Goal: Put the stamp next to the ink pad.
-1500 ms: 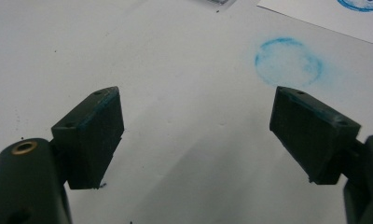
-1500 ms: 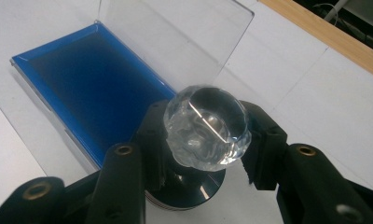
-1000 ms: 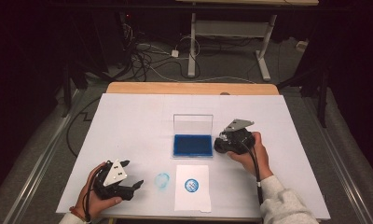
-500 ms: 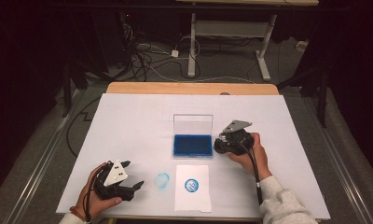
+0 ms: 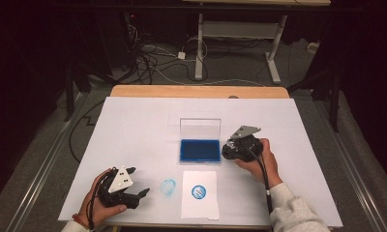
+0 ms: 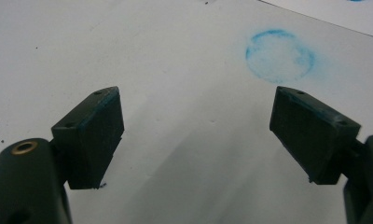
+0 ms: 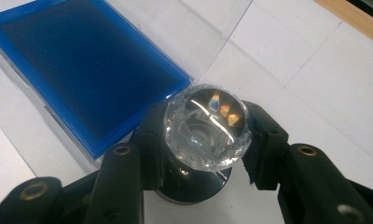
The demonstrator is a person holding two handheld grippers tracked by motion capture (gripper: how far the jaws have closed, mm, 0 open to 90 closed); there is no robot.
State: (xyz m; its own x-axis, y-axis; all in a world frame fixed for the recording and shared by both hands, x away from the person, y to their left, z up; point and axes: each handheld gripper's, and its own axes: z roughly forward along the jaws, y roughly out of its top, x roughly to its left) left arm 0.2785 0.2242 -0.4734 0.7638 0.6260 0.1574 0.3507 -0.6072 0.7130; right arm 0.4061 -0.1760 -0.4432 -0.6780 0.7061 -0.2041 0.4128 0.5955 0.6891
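A stamp with a faceted clear knob (image 7: 206, 127) and a dark round base stands on the white table just right of the blue ink pad (image 7: 82, 65). My right gripper (image 7: 206, 142) is shut on the knob, one jaw on either side. In the high view the right gripper (image 5: 230, 150) sits at the right edge of the ink pad (image 5: 199, 150), whose clear lid (image 5: 200, 129) stands up behind it. My left gripper (image 5: 142, 194) rests open and empty at the front left. Its pads (image 6: 96, 130) are stained blue.
A white paper sheet (image 5: 200, 205) with a round blue stamp print (image 5: 199, 191) lies in front of the ink pad. A faint blue ring smudge (image 5: 168, 187) marks the table between the left gripper and the sheet, and shows ahead of the left jaws (image 6: 279, 56).
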